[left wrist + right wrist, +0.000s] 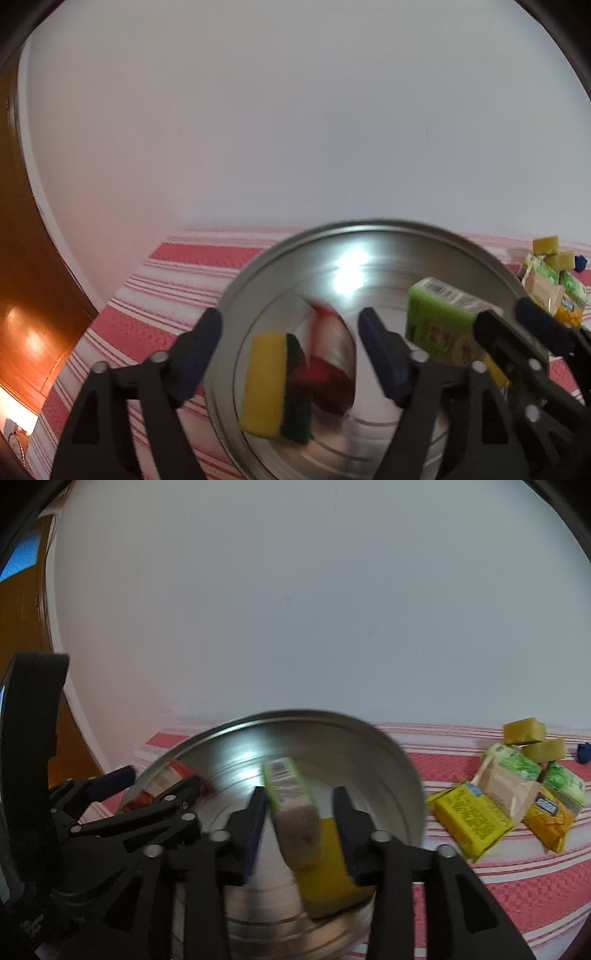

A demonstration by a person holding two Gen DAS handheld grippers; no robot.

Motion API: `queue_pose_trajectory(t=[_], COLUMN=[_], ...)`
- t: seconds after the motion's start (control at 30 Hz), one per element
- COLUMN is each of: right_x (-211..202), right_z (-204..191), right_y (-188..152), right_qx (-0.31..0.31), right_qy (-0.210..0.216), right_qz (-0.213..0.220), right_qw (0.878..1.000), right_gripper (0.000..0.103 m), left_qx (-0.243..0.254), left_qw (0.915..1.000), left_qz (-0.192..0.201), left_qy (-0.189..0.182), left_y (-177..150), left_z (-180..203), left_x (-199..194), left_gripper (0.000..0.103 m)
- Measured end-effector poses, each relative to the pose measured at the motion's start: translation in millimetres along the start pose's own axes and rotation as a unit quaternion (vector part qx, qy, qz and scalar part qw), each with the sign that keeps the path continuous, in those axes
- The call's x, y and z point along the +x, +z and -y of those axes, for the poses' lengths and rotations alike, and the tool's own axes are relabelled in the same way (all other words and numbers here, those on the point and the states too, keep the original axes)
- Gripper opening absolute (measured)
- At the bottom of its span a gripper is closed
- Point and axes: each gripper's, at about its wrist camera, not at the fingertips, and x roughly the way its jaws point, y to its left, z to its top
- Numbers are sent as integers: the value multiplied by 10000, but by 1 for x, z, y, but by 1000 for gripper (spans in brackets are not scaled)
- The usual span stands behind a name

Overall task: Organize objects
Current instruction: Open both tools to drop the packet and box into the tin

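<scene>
Steel bowl (369, 236): sponge (275, 384), green packet (291, 805) seen inside.
Left gripper (291, 354), right gripper (299, 823) are held open, nothing pressed; packet pile (509, 794) is kept well clear of rim.

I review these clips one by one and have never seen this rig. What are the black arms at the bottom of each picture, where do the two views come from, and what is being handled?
There is no robot here: a person holds one two-finger gripper in each hand, and a fisheye camera on each looks forward along its fingers. One picture comes from the left gripper, the other from the right gripper; each also shows part of the other.

Both hover over a round metal bowl on a red and white striped cloth. Between the left gripper's open fingers is a yellow and green sponge beside a blurred red packet; the pads do not touch it. Between the right gripper's fingers is a green box, also seemingly unclamped, over something yellow.

More packets and sponges wait on the cloth to the right.
</scene>
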Motion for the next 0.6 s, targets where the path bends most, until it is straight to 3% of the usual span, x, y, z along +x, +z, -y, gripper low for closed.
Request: queue_pose_trajectory(t=[0.07, 0.1, 0.6], right_x=[-9, -15, -31], right_z=[9, 13, 42], right_y=[0, 0, -2], right_qx=[161, 241, 426], right_qy=[-19, -39, -476], right_qz=[166, 270, 417], right_qw=[9997, 9993, 9971], right_gripper=[70, 71, 71], left_qx=[-53, -79, -158], left_qw=[9999, 9999, 9993], left_qz=[82, 109, 322], left_qy=[-25, -41, -69], left_y=[0, 0, -1], left_z=[-1, -1, 6], left_x=[-4, -5, -13], left_gripper=[90, 93, 94])
